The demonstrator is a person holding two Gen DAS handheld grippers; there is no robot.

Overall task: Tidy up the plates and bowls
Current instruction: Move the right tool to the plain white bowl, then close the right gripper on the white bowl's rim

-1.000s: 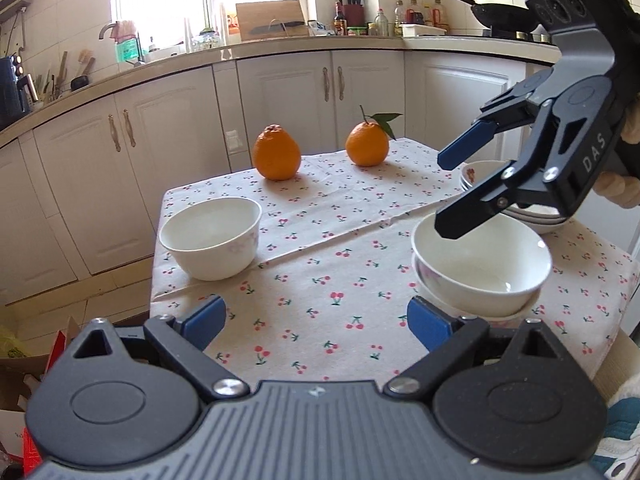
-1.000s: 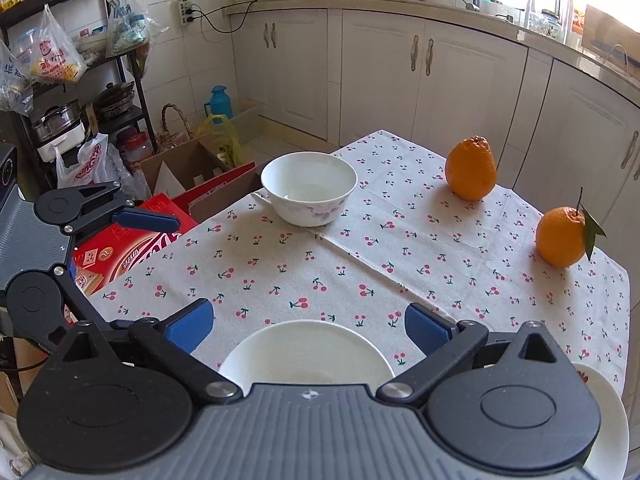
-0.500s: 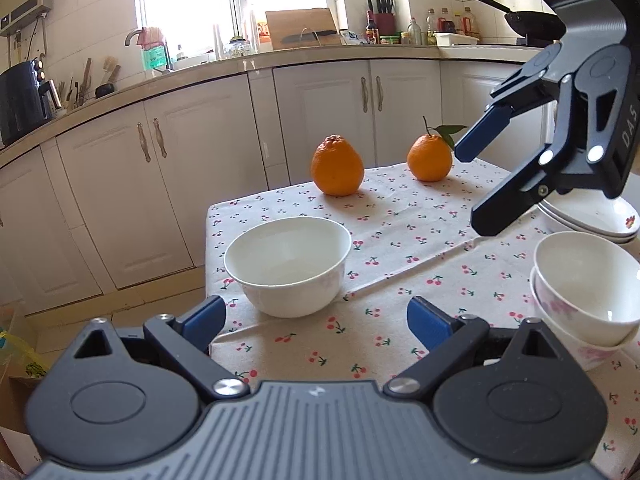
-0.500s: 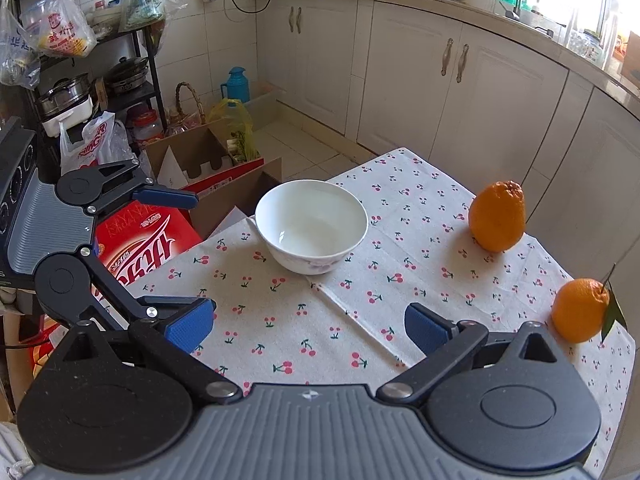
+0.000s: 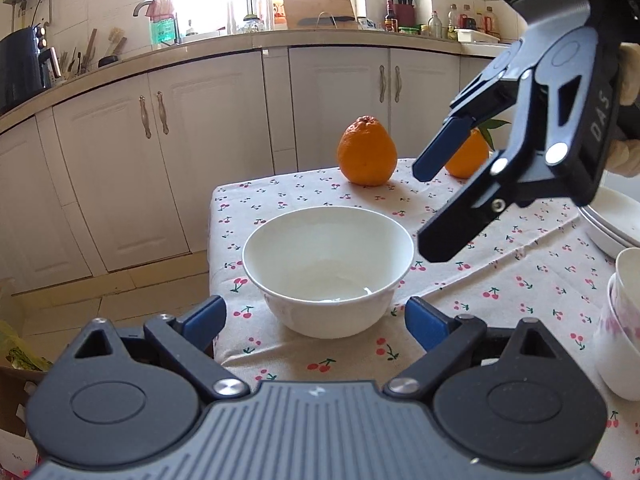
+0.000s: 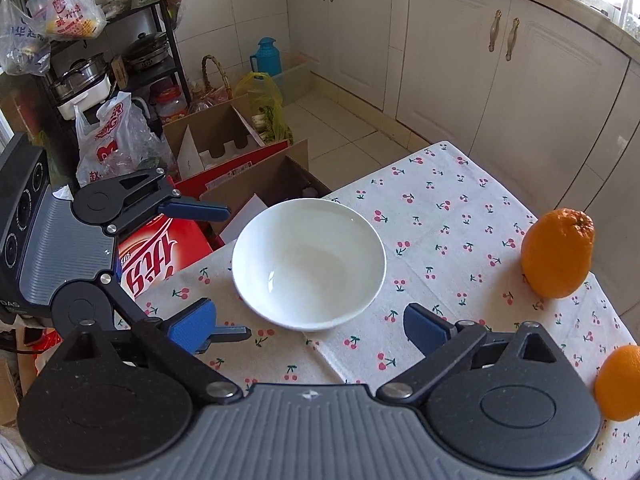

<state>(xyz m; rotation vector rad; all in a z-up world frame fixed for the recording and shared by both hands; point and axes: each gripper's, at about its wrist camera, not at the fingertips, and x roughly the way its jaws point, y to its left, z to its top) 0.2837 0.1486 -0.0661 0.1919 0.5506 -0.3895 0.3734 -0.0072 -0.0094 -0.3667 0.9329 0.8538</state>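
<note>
**Two grippers near a white bowl on a cherry-print tablecloth**

An empty white bowl (image 5: 328,270) sits near the corner of a table covered by a cherry-print tablecloth (image 5: 516,280). The left gripper (image 5: 316,320) points at the bowl from just in front; its blue-padded jaws are closing, with only the bowl's near side between them, not touched. The right gripper (image 6: 308,324) hovers above the bowl, jaws spread wide and holding nothing. Two oranges (image 5: 367,151) rest farther back on the cloth. At the right edge are stacked small bowls (image 5: 622,320) and stacked plates (image 5: 612,224). White cabinets (image 5: 120,168) stand behind.
</note>
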